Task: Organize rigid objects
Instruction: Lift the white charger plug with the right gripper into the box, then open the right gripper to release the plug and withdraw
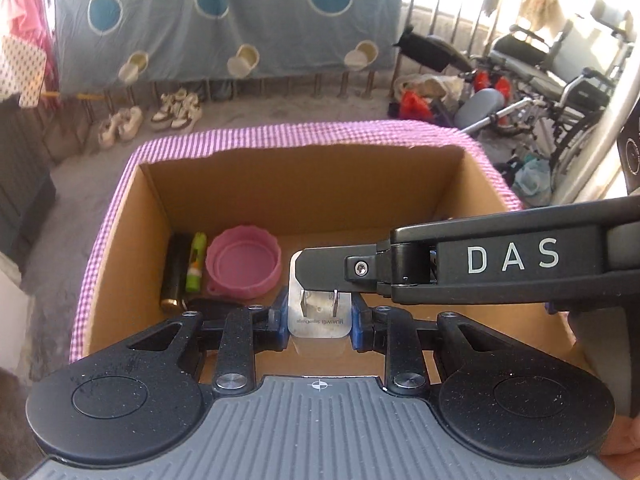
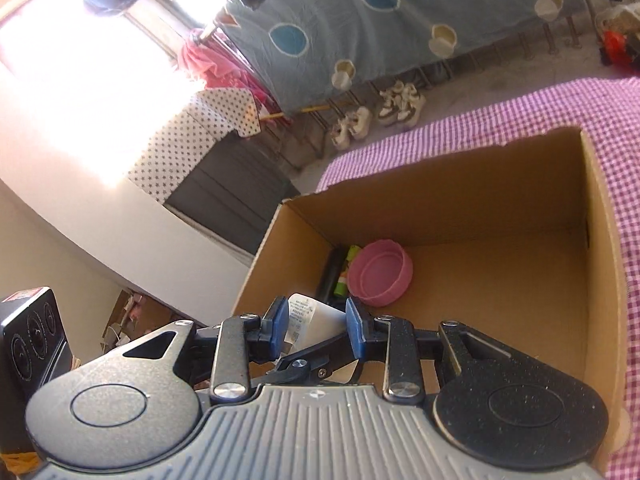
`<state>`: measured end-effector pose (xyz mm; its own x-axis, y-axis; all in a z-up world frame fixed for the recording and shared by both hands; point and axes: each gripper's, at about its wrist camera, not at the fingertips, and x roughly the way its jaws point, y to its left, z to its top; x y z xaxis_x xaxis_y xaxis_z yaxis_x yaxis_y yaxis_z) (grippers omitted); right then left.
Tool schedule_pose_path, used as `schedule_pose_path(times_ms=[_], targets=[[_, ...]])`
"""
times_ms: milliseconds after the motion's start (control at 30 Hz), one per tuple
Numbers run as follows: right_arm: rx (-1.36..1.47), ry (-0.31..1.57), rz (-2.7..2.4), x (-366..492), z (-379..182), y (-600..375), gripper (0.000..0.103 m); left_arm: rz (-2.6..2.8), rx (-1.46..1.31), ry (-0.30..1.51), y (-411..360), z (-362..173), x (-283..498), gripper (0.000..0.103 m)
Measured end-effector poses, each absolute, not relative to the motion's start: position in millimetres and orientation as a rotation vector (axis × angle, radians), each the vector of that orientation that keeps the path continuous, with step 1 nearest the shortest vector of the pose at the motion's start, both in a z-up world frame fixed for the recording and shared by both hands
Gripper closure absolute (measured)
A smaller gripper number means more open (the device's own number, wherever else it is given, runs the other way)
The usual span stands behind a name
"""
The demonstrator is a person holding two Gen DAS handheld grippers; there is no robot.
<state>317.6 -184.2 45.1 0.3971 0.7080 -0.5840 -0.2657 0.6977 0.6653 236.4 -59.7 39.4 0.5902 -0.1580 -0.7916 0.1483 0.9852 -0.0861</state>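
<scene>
My left gripper (image 1: 320, 322) is shut on a white plug-in charger (image 1: 319, 318), prongs up, held just above the floor of an open cardboard box (image 1: 304, 196). My right gripper (image 2: 317, 326) reaches in from the right; its black finger (image 1: 340, 270) lies across the charger's top. In the right wrist view the blue pads (image 2: 280, 326) straddle the same white charger (image 2: 312, 320), with a small gap on each side. In the box's left corner lie a pink lid (image 1: 244, 264), a green tube (image 1: 196, 262) and a dark cylinder (image 1: 174, 270).
The box stands on a purple checked cloth (image 1: 280, 134). Beyond it are shoes (image 1: 176, 110) on the floor, a hanging blue blanket (image 1: 224, 16) and a wheelchair (image 1: 560, 76) at the right. A dark speaker (image 2: 32, 336) is at the left in the right wrist view.
</scene>
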Motion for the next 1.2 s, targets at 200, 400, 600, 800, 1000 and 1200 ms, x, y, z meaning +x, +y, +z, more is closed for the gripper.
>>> schedule_pose_path(times_ms=[200,400,600,800,1000,1200], targets=[[0.537,1.105,0.649,347.6,10.0,-174.0,0.069,-0.116,-0.060,1.045,-51.4,12.6,260.9,0.077],[0.545,1.144,0.664,356.4,-0.8,-171.2,0.069,-0.081,-0.048,1.083,-52.6,6.5,266.9,0.077],[0.532,1.157,0.667,358.0,-3.7,-168.2,0.068,-0.068,-0.058,1.103,-51.3,2.8,270.3,0.076],[0.594,1.091,0.646,351.4,4.6,-183.5,0.068,-0.063,-0.044,1.066,-50.8,13.9,262.9,0.065],[0.672,0.908,0.641,302.6,43.8,-228.2,0.068,-0.089,-0.023,0.960,-47.4,43.4,233.1,0.037],[0.740,0.748,0.626,216.5,66.2,-278.5,0.066,-0.198,0.001,0.843,-36.1,81.1,180.7,0.026]])
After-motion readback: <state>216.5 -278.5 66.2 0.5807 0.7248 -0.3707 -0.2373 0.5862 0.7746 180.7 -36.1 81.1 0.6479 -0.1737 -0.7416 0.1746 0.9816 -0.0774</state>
